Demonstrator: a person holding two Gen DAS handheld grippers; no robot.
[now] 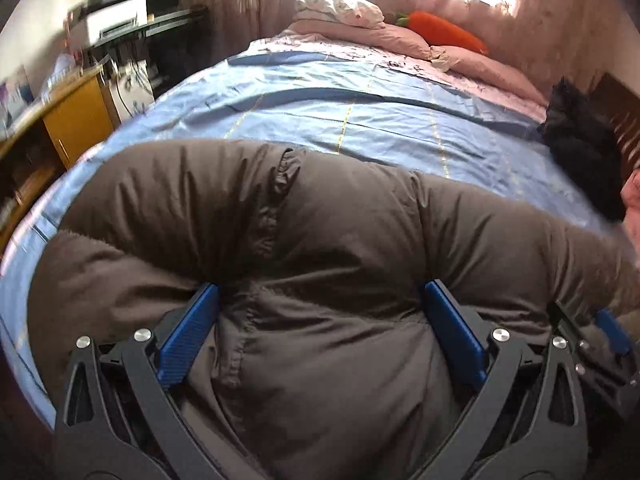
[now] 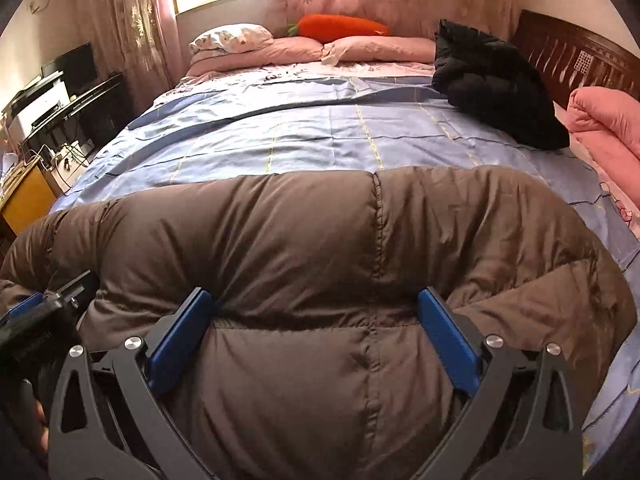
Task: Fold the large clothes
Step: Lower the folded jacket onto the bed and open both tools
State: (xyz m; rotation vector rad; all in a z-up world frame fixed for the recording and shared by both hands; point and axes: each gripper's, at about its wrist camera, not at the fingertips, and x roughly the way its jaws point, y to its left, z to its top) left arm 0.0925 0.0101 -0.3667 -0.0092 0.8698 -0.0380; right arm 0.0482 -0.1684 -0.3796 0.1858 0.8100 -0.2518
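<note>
A puffy brown down jacket [image 1: 320,240] lies across the near part of the bed, also filling the right wrist view [image 2: 320,248]. My left gripper [image 1: 320,296] has its blue pads [image 1: 188,336] wide apart with the jacket's bulk bulging between them. My right gripper [image 2: 316,300] stands the same way, its blue pads [image 2: 448,340] spread around a thick fold of the jacket. The right gripper shows at the left wrist view's right edge [image 1: 592,332]; the left gripper shows at the right wrist view's left edge [image 2: 36,316].
The bed has a blue sheet [image 2: 304,136]. A black garment [image 2: 496,88] lies at the far right, pink pillows [image 2: 320,50] and an orange carrot plush [image 2: 340,26] at the head, a pink quilt [image 2: 608,120] at right. A desk and cabinet [image 1: 76,116] stand left.
</note>
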